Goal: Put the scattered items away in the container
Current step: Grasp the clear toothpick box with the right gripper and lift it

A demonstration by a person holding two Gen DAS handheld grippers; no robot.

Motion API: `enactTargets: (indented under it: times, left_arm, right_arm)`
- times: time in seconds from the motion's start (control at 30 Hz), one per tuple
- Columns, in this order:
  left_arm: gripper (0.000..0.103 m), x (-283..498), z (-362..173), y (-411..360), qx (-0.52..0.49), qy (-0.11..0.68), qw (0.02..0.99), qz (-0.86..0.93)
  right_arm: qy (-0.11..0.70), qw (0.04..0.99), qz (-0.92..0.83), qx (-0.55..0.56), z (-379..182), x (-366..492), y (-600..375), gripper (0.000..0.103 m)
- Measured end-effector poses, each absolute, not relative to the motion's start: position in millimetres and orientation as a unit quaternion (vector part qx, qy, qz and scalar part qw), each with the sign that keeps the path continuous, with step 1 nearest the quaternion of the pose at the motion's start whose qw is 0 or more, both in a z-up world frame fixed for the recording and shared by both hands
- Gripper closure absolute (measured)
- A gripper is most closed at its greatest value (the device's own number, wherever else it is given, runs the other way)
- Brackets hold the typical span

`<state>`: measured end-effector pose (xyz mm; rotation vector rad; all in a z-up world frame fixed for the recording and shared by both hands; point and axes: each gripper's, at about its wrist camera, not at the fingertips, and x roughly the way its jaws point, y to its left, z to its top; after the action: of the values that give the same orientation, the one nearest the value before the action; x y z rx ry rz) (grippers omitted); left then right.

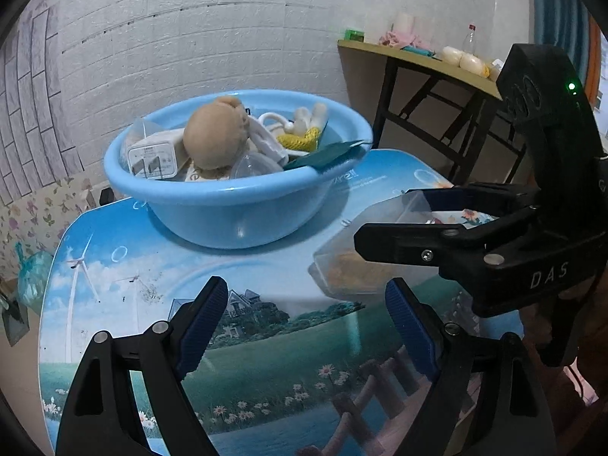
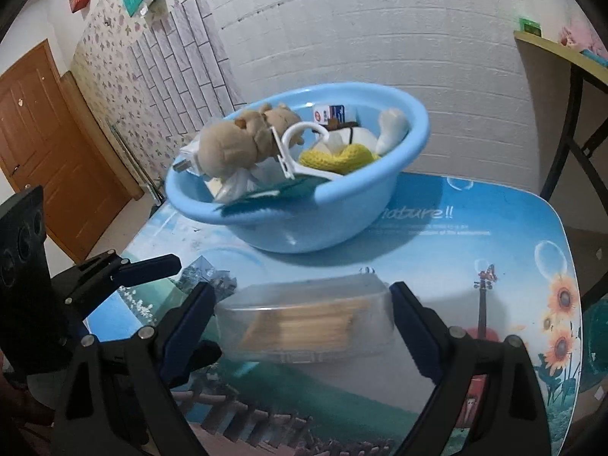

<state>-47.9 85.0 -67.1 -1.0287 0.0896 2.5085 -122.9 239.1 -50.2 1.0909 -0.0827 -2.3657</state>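
Count by kind, both wrist views

- Blue basin: 1, at 12 o'clock on the printed table
- Tan plush toy: 1, in the basin towards 9 o'clock
- White charger plug: 1, at the basin's 9 o'clock edge
- Yellow knitted piece: 1, basin centre
- White plastic hanger: 1
- Dark green flat piece: 1, over the rim towards 3 o'clock
- Small printed carton: 1, at 12 o'clock in the basin
- Clear lidded box with tan contents: 1, on the table, outside the basin
- Tables: 2 counted, incl. folding table at 2 o'clock
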Motion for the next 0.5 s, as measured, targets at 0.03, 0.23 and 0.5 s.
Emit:
enactTargets:
  times: [0.03,0.23,0.5]
  left_arm:
    - [0.018,-47,-67,85,-0.372,0.028,0.217,0.902]
    - [0.018,-37,-70,84,-0.378,0.039,0.217,0.899]
    - [0.018,-27,-64,84,-0.361,0.047,0.212,0.907]
  right_arm:
    - [-0.036,0.266,-0.874,0.405,-50,-122,240,0.01]
    - [-0.049,0.266,-0.875,0.402,-46,-116,245,0.01]
    - [-0.039,0.291,-0.874,0.387,-27,-100,226,0.01]
